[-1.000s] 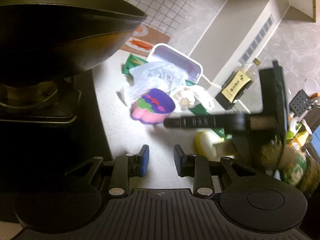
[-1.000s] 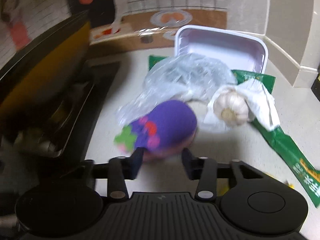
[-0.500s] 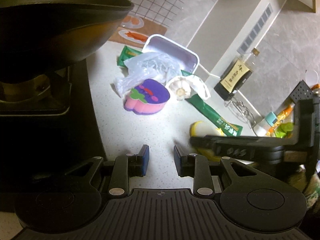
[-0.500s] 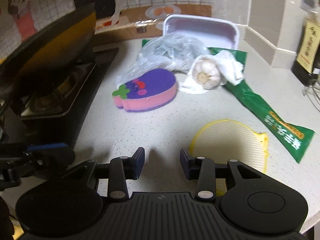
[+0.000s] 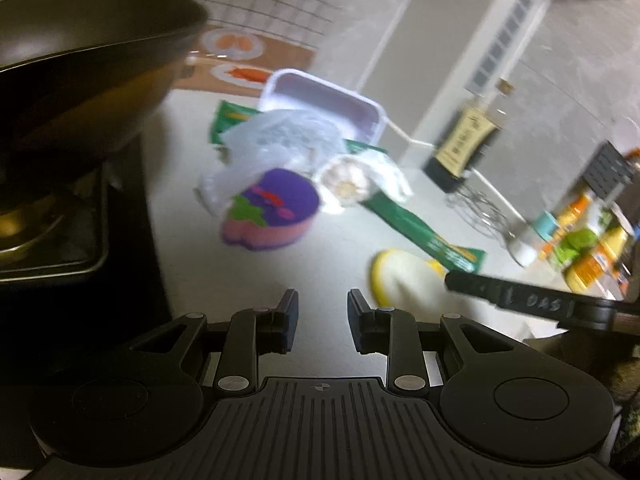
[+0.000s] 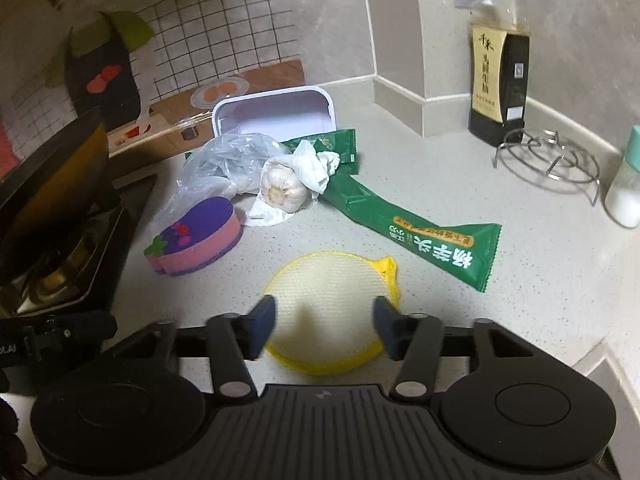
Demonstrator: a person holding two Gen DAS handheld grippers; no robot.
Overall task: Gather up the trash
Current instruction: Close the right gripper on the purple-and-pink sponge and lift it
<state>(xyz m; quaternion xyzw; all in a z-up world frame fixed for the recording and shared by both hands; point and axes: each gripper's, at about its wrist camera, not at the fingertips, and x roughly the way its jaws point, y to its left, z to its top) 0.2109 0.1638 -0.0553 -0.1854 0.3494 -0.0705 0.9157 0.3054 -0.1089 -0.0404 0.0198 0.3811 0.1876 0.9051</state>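
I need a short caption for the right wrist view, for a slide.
Right gripper, fingers just opened and empty, above a yellow mesh pad on the counter, with wrappers and a sponge behind.

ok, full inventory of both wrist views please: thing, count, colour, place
Round mesh pad: 1, yellow, counter, below right gripper.
Long snack wrapper: 1, green, counter, right of pile.
Garlic bulb: 1, white, on crumpled tissue.
Crumpled tissue: 1, white, mid pile.
Thin plastic bag: 1, clear, behind sponge.
Eggplant-shaped sponge: 1, purple and pink, by stove.
Plastic tray: 1, white, rear, tilted.
Wok: 1, black, on stove.
Sauce bottle: 1, dark, corner.
Wire trivet: 1, metal, right.
Left gripper: black, open, empty.
Right gripper: black, open, jaws just widened, empty.
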